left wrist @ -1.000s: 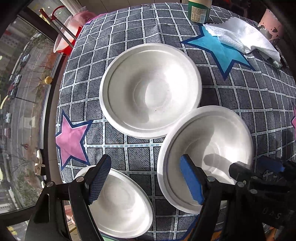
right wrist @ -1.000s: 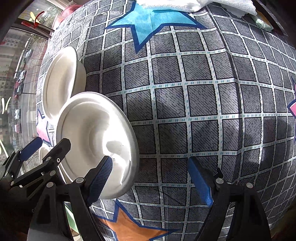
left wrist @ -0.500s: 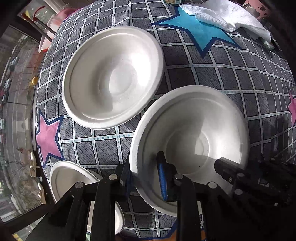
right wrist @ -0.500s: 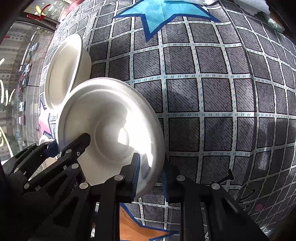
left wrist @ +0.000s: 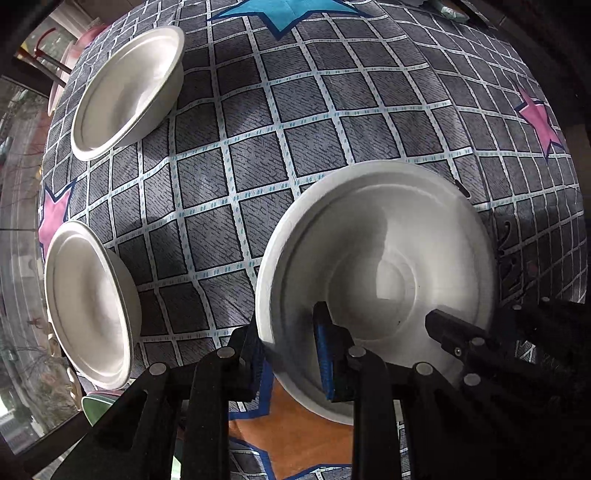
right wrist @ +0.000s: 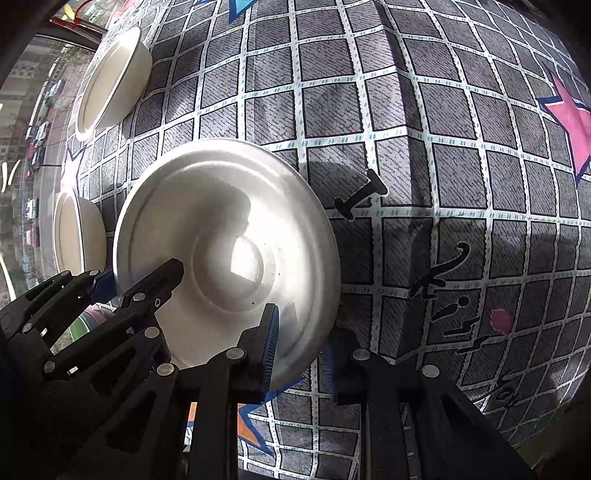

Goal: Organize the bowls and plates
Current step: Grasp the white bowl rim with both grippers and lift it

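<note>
A white bowl (left wrist: 380, 280) is held tilted above the checked tablecloth (left wrist: 258, 155). My left gripper (left wrist: 291, 350) is shut on its near left rim. My right gripper (right wrist: 301, 350) is shut on its near right rim; the bowl also shows in the right wrist view (right wrist: 229, 258). The right gripper's black frame (left wrist: 480, 350) shows at the lower right of the left wrist view, and the left gripper (right wrist: 103, 288) at the lower left of the right wrist view. A second white bowl (left wrist: 125, 92) sits at the far left. A third white bowl (left wrist: 88, 302) sits at the near left edge.
The tablecloth has pink (left wrist: 539, 122), blue (left wrist: 284, 14) and orange (left wrist: 295, 432) stars. A window with a street below lies beyond the table's left edge (left wrist: 22, 221). A green-rimmed dish (left wrist: 99, 406) shows just under the near left bowl.
Both grippers closed on the bowl's rim about half a second ago. They have since carried it to the right, away from the two other bowls.
</note>
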